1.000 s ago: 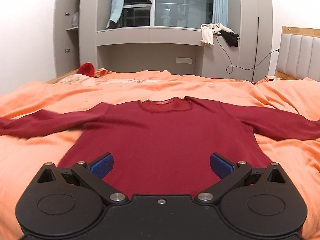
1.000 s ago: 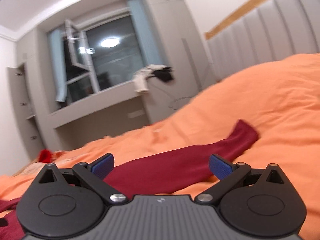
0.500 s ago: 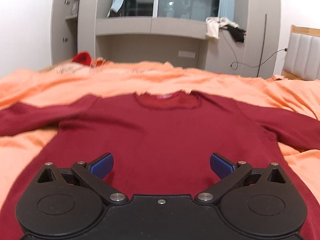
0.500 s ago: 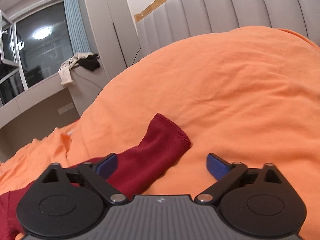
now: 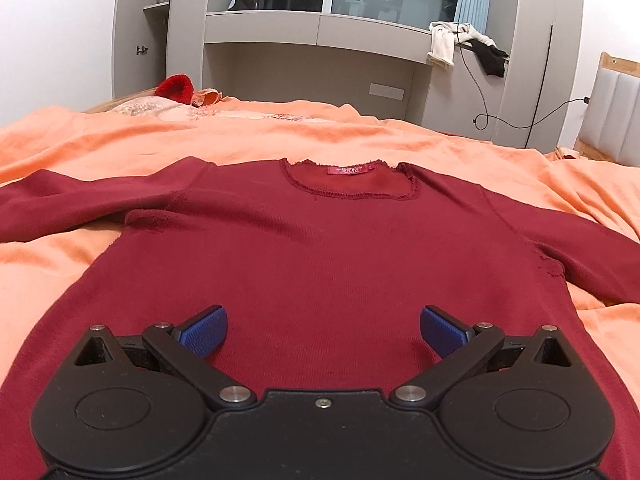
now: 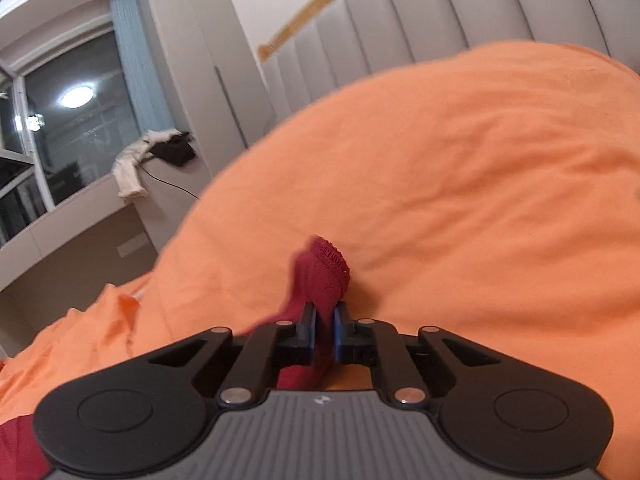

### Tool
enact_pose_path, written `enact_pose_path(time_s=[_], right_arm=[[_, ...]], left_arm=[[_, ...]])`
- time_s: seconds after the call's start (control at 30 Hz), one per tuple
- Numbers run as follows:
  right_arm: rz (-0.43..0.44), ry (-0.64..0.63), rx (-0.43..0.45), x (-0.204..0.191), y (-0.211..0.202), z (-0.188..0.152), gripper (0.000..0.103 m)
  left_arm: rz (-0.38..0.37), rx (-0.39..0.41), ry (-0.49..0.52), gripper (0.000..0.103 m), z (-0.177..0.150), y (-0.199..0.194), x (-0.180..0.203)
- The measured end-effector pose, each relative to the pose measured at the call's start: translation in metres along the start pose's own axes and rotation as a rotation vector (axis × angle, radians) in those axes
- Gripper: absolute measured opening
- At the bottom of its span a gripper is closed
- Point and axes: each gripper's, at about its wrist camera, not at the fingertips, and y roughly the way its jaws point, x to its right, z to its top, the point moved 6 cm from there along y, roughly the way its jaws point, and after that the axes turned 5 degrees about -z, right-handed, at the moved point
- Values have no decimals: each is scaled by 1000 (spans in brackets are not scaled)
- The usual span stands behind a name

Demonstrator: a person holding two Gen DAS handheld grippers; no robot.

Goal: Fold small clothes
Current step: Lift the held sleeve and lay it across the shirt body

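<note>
A dark red long-sleeved top [image 5: 320, 248] lies flat on the orange bedspread [image 5: 80, 148], neckline far, both sleeves spread sideways. My left gripper [image 5: 323, 330] is open and empty, low over the lower middle of the top's body. My right gripper [image 6: 324, 330] is shut on the right sleeve's cuff [image 6: 322, 270], which bunches up out of the blue pads above the orange bedspread [image 6: 460, 200].
A grey padded headboard [image 6: 440, 28] stands at the right end of the bed. Grey cabinets and a window ledge [image 5: 320, 28] with draped clothes run along the far side. A red item [image 5: 175, 87] lies at the bed's far left.
My right gripper has closed on the sleeve cuff, which was lying flat between its open fingers. My left gripper has moved forward over the top's body.
</note>
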Motion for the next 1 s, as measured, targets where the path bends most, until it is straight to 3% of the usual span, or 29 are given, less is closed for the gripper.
enact_pose_path(time_s=[0.23, 0.4, 0.5, 0.6, 0.8, 1.0], right_arm=[[199, -181, 137, -88, -57, 17, 9], [380, -326, 201, -180, -110, 12, 9], [509, -383, 200, -238, -143, -1, 9], [610, -454, 179, -295, -172, -24, 9], [769, -638, 144, -385, -226, -98, 9], [887, -787, 52, -425, -265, -182, 9]], left_arm=[[38, 56, -18, 102, 20, -15, -10], [122, 79, -21, 102, 34, -21, -32], [153, 79, -94, 102, 40, -24, -53], [163, 85, -194, 102, 43, -29, -75], [216, 98, -289, 102, 45, -38, -107], [253, 116, -396, 102, 45, -50, -138]])
